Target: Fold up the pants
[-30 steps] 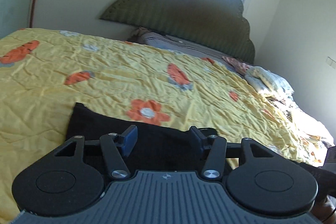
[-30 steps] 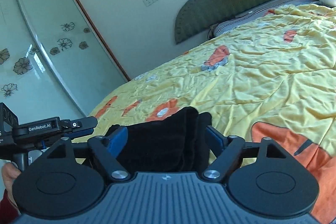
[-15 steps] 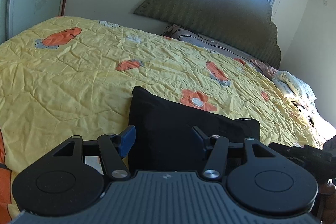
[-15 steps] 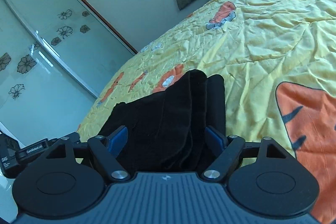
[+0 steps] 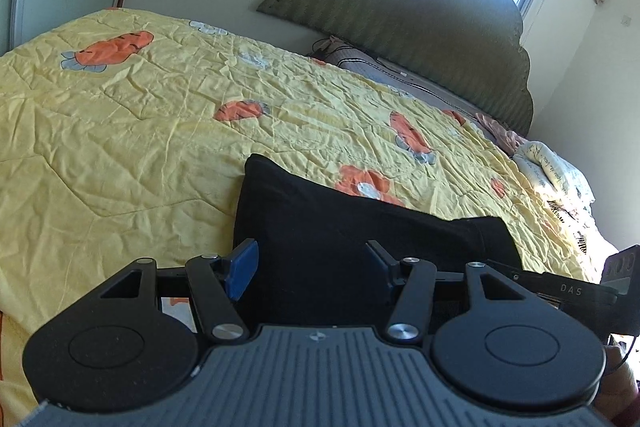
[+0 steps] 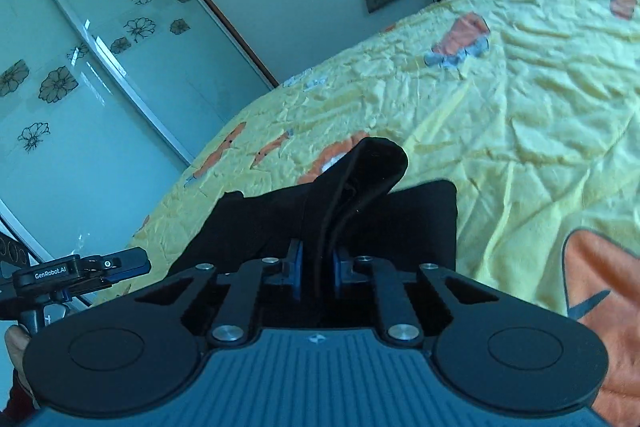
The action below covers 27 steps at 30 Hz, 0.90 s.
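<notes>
The black pants (image 5: pixel 340 231) lie folded into a flat bundle on the yellow quilt near the bed's front edge. My left gripper (image 5: pixel 310 265) is open, its blue-padded fingers astride the bundle's near edge. My right gripper (image 6: pixel 316 269) is shut on the pants (image 6: pixel 360 187), pinching a raised fold of black cloth that stands up between the pads. The other gripper shows at the left edge of the right wrist view (image 6: pixel 80 271) and at the right edge of the left wrist view (image 5: pixel 560 287).
The bed is covered by a yellow quilt (image 5: pixel 160 131) with orange carrot and flower prints. A green padded headboard (image 5: pixel 420 27) and pillows (image 5: pixel 548 167) are at the far end. A mirrored wardrobe (image 6: pixel 80 67) stands to the left.
My right gripper has closed on a fold of the pants and lifted it slightly. My left gripper stayed open and shifted closer over the bundle.
</notes>
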Tool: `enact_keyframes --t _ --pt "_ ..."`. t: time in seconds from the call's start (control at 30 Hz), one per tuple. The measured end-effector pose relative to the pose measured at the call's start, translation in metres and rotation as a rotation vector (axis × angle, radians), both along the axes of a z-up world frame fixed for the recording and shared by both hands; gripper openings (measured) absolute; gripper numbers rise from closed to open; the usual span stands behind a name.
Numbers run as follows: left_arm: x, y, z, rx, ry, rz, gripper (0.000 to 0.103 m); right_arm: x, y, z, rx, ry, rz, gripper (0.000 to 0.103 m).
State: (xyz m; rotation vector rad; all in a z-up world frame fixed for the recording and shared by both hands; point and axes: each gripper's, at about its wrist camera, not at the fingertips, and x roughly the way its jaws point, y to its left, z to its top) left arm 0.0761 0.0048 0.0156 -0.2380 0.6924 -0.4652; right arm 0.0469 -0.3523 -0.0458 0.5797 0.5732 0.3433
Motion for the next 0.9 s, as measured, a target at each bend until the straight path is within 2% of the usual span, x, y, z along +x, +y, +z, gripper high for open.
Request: enact_keyframes --t 0.07,0.13,0.17,0.23,0.27,0.3,0.33,0.43,0.5,0.57,0.6,0.67,0.7,0.77,0.83,0.9 --pt "-0.004 -0.005 0.004 0.005 -0.023 -0.016 0.061 -0.006 -0.001 0.016 -0.045 -0.037 -0.013 0.013" --pt "-0.007 -0.011 0.005 0.029 -0.052 -0.030 0.065 -0.009 -0.005 0.019 -0.097 -0.028 -0.026 0.013" --pt "-0.008 -0.015 0.004 0.044 -0.063 -0.035 0.065 -0.007 -0.007 0.014 -0.124 0.005 -0.036 0.015" --pt "-0.008 -0.024 0.001 0.081 -0.067 -0.057 0.065 0.000 -0.009 -0.005 -0.161 0.105 -0.057 0.026" --pt "-0.008 -0.028 0.000 0.094 -0.064 -0.065 0.065 0.000 -0.010 -0.010 -0.172 0.126 -0.069 0.030" --pt "-0.010 -0.030 0.000 0.100 -0.066 -0.073 0.065 -0.005 -0.013 -0.010 -0.158 0.111 -0.090 0.035" --pt "-0.012 -0.032 0.000 0.102 -0.077 -0.082 0.065 -0.011 -0.015 -0.006 -0.151 0.090 -0.119 0.036" --pt "-0.017 -0.038 0.002 0.140 -0.125 -0.113 0.065 -0.031 -0.008 0.021 -0.285 -0.015 -0.269 0.038" --pt "-0.017 -0.047 -0.003 0.184 -0.124 -0.153 0.065 -0.032 0.005 0.032 -0.284 -0.070 -0.183 0.038" --pt "-0.014 -0.058 -0.016 0.253 -0.085 -0.195 0.066 -0.024 0.019 0.028 -0.235 -0.048 -0.043 0.038" --pt "-0.012 -0.063 -0.028 0.297 -0.069 -0.200 0.065 -0.019 0.028 0.021 -0.246 -0.021 -0.003 0.038" --pt "-0.016 -0.064 -0.040 0.343 -0.090 -0.197 0.065 -0.010 0.035 0.002 -0.296 0.042 0.004 0.038" --pt "-0.020 -0.063 -0.037 0.359 -0.113 -0.190 0.064 -0.014 0.034 -0.002 -0.268 0.035 -0.016 0.038" --pt "-0.028 -0.052 -0.025 0.341 -0.164 -0.168 0.065 -0.023 0.033 0.006 -0.207 0.020 -0.046 0.040" --pt "-0.031 -0.036 -0.013 0.300 -0.202 -0.131 0.067 -0.035 0.042 0.015 -0.209 -0.021 -0.012 0.042" --pt "-0.027 -0.019 -0.004 0.276 -0.208 -0.054 0.068 -0.042 0.057 0.019 -0.212 -0.033 0.038 0.042"
